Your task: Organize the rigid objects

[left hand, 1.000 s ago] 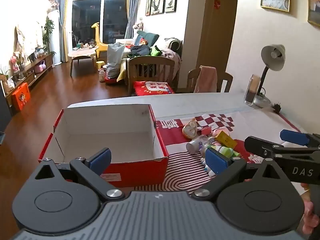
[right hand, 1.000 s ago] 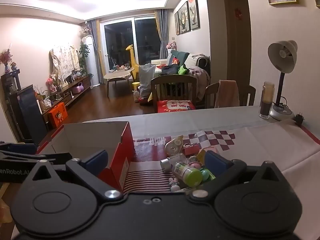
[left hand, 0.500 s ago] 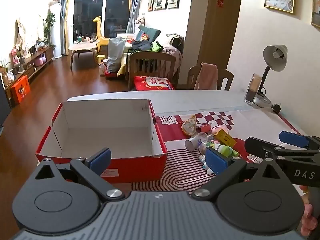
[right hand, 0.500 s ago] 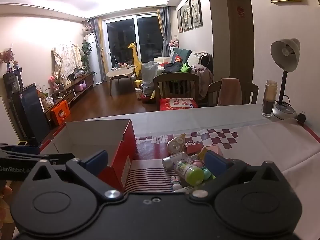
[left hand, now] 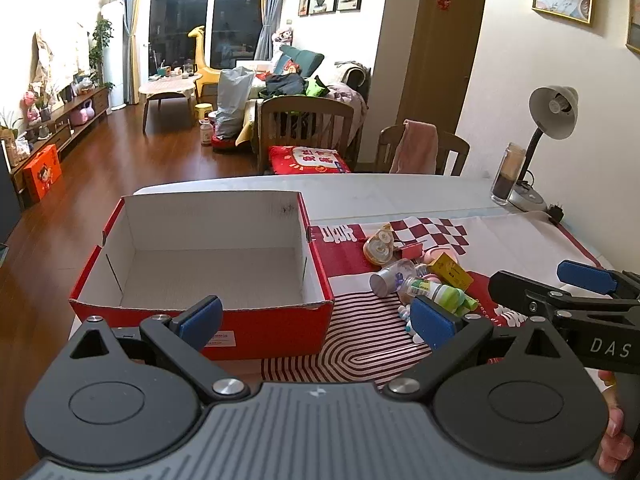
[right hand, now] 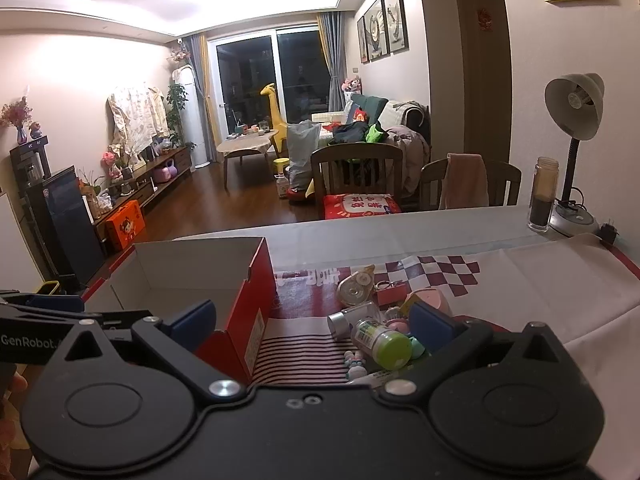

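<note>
Pile of small objects (right hand: 376, 320) lies on patterned cloth (left hand: 360, 344), just right of red cardboard box (left hand: 208, 260); box holds nothing visible. Bottle with green cap (right hand: 382, 342) lies on side, nearest my right gripper (right hand: 312, 322). Both my grippers released, fingers spread, grasping nothing; left gripper (left hand: 316, 320) hovers at box front wall. Judgement: take green-cap bottle first, close across body, not cap, lift clear over box wall.

Both wrist cameras look forward across the table toward the living room. The left view sits close behind the red box (left hand: 200, 316); the right view stands to its right, nearer the toy pile (right hand: 380, 332). Both share box, pile and lamp (left hand: 552, 116).
</note>
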Demonstrator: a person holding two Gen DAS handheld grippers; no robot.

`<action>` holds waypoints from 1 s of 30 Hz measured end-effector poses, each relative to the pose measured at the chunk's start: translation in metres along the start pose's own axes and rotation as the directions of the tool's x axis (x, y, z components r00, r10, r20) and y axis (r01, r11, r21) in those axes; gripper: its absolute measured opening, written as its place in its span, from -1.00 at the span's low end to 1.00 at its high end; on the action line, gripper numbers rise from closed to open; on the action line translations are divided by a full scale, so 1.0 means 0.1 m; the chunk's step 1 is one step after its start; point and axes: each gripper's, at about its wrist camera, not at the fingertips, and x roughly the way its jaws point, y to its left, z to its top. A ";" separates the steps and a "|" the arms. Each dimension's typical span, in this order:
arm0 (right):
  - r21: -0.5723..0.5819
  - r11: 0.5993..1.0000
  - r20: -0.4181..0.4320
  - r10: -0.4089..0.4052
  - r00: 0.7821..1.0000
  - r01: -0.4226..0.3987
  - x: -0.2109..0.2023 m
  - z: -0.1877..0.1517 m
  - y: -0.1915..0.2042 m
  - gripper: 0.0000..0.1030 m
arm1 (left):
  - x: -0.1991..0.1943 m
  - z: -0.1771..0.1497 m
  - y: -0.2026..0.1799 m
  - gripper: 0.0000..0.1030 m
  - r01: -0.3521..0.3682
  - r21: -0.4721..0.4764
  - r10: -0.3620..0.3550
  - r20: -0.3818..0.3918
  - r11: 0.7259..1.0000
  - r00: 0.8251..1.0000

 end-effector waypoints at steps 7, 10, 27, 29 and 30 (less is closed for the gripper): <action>-0.001 1.000 0.002 0.005 1.000 -0.005 -0.01 0.01 0.01 0.99 | -0.03 0.00 -0.03 0.96 -0.011 0.000 0.011 0.006 1.000 1.000; -0.004 1.000 0.004 0.008 1.000 -0.008 -0.02 0.01 0.02 0.99 | -0.03 0.01 -0.06 0.96 -0.015 -0.003 0.015 0.006 1.000 1.000; -0.043 0.995 -0.003 0.091 0.996 -0.091 -0.05 0.17 -0.30 0.99 | 0.00 0.04 -0.28 0.96 -0.053 -0.050 0.053 0.003 0.997 0.999; -0.050 0.994 -0.002 0.099 0.995 -0.099 -0.04 0.19 -0.36 0.99 | 0.01 0.04 -0.32 0.96 -0.057 -0.053 0.058 0.005 0.997 0.998; -0.055 0.993 -0.001 0.104 0.995 -0.103 -0.04 0.20 -0.39 0.99 | 0.01 0.04 -0.34 0.96 -0.059 -0.056 0.059 0.007 0.997 0.998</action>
